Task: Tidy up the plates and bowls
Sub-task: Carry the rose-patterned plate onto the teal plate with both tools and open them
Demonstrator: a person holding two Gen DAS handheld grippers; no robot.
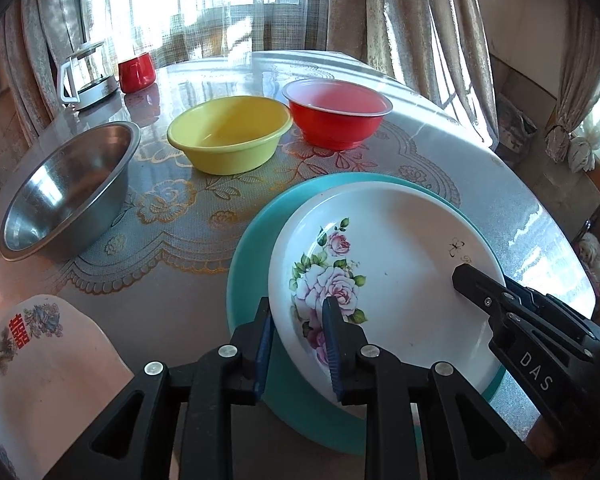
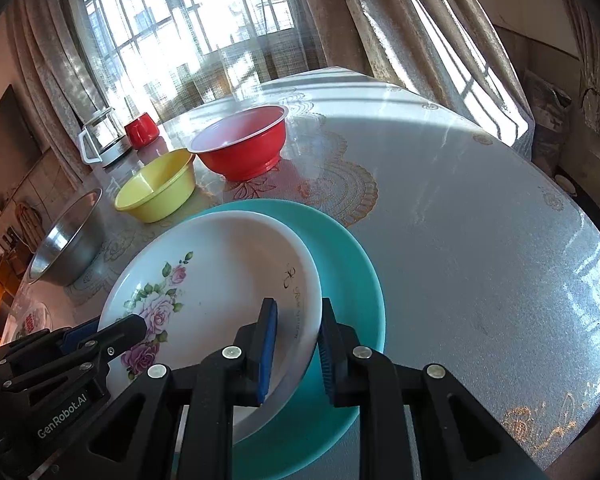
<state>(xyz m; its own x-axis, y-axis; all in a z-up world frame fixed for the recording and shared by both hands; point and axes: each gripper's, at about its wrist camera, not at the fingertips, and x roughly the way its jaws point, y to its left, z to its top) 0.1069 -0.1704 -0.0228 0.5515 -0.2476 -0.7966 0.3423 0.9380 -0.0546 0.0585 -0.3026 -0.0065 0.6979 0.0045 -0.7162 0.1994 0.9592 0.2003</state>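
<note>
Both wrist cameras sit low and close over the floral plate (image 1: 384, 280) (image 2: 220, 276), facing 12 o'clock toward the window (shared: plate, bowls, table).

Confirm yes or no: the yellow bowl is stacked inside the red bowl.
No: the yellow bowl sits directly on the table, beside the red bowl, each standing on its own.

A glossy glazed rose-printed plate (image 1: 396, 264) is seen on a smooth matt teal plate (image 1: 252, 248). Beyond it, brushed metal is shown by the steel bowl (image 1: 66, 188), shiny plastic by the yellow bowl (image 1: 230, 132) and red bowl (image 1: 336, 114).
</note>
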